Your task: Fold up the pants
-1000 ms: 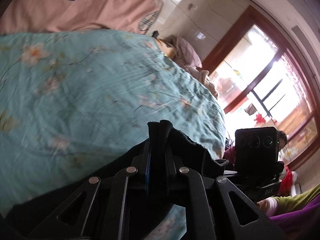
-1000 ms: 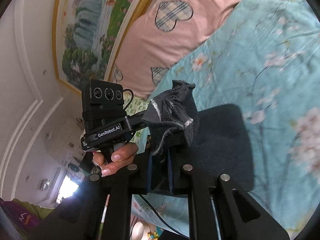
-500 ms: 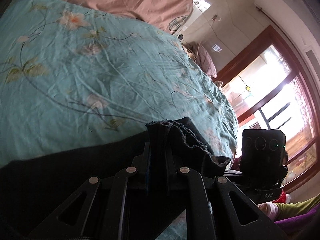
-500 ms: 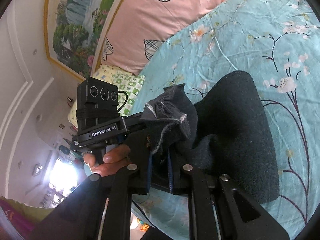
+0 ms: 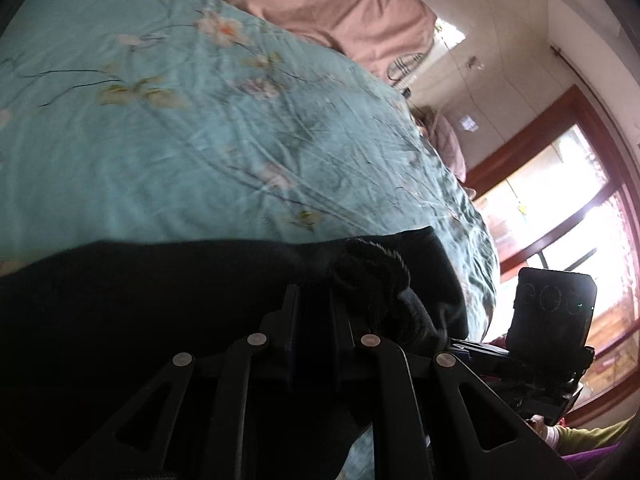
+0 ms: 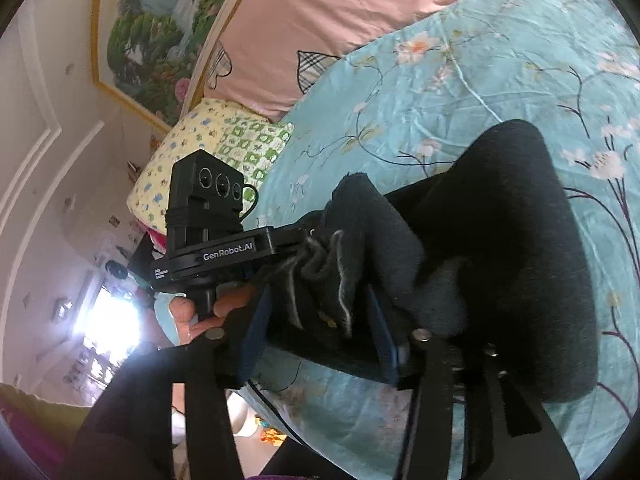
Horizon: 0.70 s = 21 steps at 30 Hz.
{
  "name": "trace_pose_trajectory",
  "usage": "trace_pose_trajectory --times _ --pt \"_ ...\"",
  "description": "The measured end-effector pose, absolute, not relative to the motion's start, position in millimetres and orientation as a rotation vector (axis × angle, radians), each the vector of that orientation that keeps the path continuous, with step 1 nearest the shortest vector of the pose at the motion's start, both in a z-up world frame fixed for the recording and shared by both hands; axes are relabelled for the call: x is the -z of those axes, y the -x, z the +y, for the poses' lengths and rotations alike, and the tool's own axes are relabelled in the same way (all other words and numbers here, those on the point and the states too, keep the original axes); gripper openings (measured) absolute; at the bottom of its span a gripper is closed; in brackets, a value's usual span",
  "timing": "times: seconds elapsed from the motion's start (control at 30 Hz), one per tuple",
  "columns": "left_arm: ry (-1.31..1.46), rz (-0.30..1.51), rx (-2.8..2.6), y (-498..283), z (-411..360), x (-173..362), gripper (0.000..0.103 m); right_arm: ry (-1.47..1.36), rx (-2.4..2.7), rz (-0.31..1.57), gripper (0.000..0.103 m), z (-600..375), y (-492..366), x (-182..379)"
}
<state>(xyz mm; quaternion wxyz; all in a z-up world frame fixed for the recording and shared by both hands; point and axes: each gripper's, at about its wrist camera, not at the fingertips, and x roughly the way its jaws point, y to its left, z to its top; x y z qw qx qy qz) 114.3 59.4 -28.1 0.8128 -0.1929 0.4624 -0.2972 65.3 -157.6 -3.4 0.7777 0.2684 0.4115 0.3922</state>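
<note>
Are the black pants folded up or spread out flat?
Folded. The black pants lie doubled over on the flowery sheet, with their bunched end between the just-opened jaws of the right hand-held gripper.

- I count 1 pair of dark pants (image 6: 500, 248), bunched on the bed.
- 1 bed, 1 teal floral sheet (image 5: 168, 152).
- 2 tongs: left tongs (image 5: 314, 312), right tongs (image 6: 320, 320).
- 1 pink pillow (image 6: 340, 20) with plaid hearts; 1 yellow-green patterned pillow (image 6: 208, 152).
- 1 framed landscape painting (image 6: 152, 28).
- 1 hand (image 6: 196, 316) visible.
</note>
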Motion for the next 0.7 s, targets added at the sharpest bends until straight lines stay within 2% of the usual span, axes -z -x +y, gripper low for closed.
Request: trace_pose_trajectory --times 0.1,0.3,0.43,0.7 --pt "0.431 0.979 0.581 -104.6 73.6 27.1 0.013 -0.596 -0.87 0.917 0.052 -151.9 -64.7 8.2" --pt "0.463 0.944 0.482 -81.6 96.1 20.3 0.021 -0.598 -0.893 0.921 0.053 -146.9 -61.2 3.8" --pt "0.485 0.923 0.439 -67.7 108.9 16.7 0.032 -0.596 -0.911 0.891 0.053 -145.7 -59.4 -9.1" --pt "0.556 0.892 0.333 -41.8 134.8 13.5 0.032 -0.585 -0.936 0.862 0.056 -137.4 -63.2 -26.1"
